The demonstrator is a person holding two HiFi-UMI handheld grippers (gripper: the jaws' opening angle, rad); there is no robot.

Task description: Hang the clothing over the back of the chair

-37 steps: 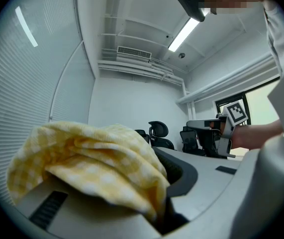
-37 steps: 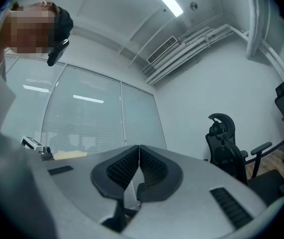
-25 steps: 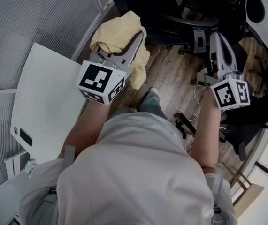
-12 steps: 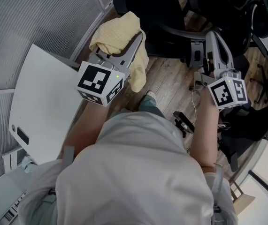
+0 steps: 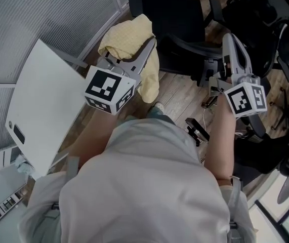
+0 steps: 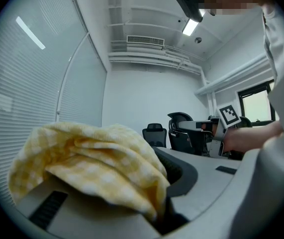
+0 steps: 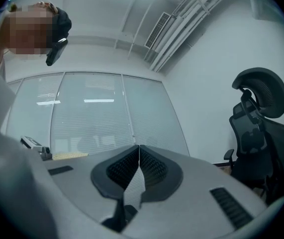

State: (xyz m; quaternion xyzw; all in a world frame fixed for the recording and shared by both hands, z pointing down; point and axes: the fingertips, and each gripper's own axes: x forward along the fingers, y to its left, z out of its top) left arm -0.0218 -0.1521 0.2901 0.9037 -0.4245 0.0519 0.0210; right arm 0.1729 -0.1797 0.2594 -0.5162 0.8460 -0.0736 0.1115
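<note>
A pale yellow checked garment (image 5: pixel 128 34) hangs bunched from my left gripper (image 5: pixel 147 43), which is shut on it; a fold drops below the jaws. In the left gripper view the garment (image 6: pixel 89 163) covers the left jaw and is pinched between the two. The black office chair (image 5: pixel 173 15) stands just beyond the garment, with its seat and armrests toward me. My right gripper (image 5: pixel 229 38) is held out to the right of that chair, near its armrest. Its jaws are shut with nothing between them, and the pads (image 7: pixel 150 167) meet.
A white table (image 5: pixel 40 113) stands at the left against a glass wall with blinds (image 5: pixel 43 19). More black chairs (image 5: pixel 265 19) crowd the right side, one with a headrest (image 7: pixel 260 96). The floor (image 5: pixel 182 92) is wood, with cables on it by my feet.
Both grippers and the garment have come closer to the black chair, which now sits more central in the head view. The grip on the garment is unchanged and the right jaws stayed shut.
</note>
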